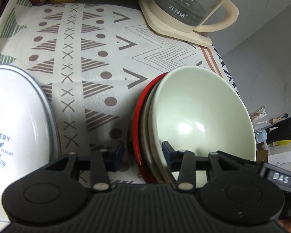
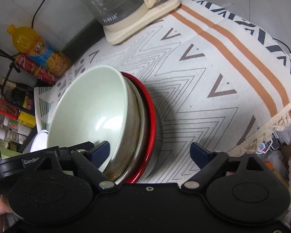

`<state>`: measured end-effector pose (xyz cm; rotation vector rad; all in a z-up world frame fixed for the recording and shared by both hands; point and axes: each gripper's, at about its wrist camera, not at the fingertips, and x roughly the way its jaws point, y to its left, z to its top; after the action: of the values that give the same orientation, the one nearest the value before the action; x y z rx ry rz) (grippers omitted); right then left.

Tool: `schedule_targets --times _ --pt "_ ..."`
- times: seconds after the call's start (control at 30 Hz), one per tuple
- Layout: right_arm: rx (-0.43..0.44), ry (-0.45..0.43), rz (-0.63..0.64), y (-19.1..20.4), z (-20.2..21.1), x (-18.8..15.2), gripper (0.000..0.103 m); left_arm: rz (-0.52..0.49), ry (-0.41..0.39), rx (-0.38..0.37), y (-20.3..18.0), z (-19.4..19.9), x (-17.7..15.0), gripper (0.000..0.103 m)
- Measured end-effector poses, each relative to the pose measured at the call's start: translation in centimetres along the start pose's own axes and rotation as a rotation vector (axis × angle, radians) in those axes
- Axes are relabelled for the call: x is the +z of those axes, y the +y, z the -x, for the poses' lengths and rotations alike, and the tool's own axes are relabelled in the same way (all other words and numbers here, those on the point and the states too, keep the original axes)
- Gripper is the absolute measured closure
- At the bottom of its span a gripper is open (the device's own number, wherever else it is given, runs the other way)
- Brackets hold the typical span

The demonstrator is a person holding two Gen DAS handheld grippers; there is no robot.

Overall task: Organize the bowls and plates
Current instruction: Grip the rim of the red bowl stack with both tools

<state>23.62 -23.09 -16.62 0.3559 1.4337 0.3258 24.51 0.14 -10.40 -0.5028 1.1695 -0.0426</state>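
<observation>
— Left gripper (image 1: 143,153): jaws apart, straddling the rims of red plate (image 1: 136,128) & pale green bowl (image 1: 201,112), no squeeze visible.
— Right gripper (image 2: 149,153)?
— Wide too, astride same stack on patterned cloth (image 2: 213,81). White bakery plate (image 1: 15,128) left, kettle (image 1: 186,5) behind.

Pale green bowl (image 1: 201,112), glossy, nested upright atop a greyish dish (image 1: 148,116) and red plate (image 1: 136,120), stacked on the cloth-covered worktop (image 1: 99,62). White plate (image 1: 15,128), grey-rimmed, printed "BAKERY", lay well apart, left of the stack.
</observation>
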Motion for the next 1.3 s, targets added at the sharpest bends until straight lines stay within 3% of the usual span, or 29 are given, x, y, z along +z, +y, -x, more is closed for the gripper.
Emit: schedule_targets --times 0.07,0.13,0.23,0.43,1.3 --pt "0.009 0.011 -0.003 0.1 -0.4 -0.1 0.026 0.005 0.003 -0.005 0.1 -0.1 0.0 0.061" --pt "0.042 0.019 0.002 0.2 -0.6 -0.3 0.046 0.012 0.008 -0.016 0.2 -0.3 0.0 0.066" --pt "0.028 0.024 0.027 0.8 -0.8 -0.4 0.055 -0.009 0.005 -0.015 0.0 -0.3 0.0 0.066" --pt "0.020 0.002 0.055 1.5 -0.3 -0.5 0.057 -0.026 0.005 -0.009 0.1 0.1 -0.3 0.066" --pt "0.115 -0.116 0.201 7.2 2.3 1.1 0.057 0.003 -0.176 0.015 1.5 7.4 0.7 0.066"
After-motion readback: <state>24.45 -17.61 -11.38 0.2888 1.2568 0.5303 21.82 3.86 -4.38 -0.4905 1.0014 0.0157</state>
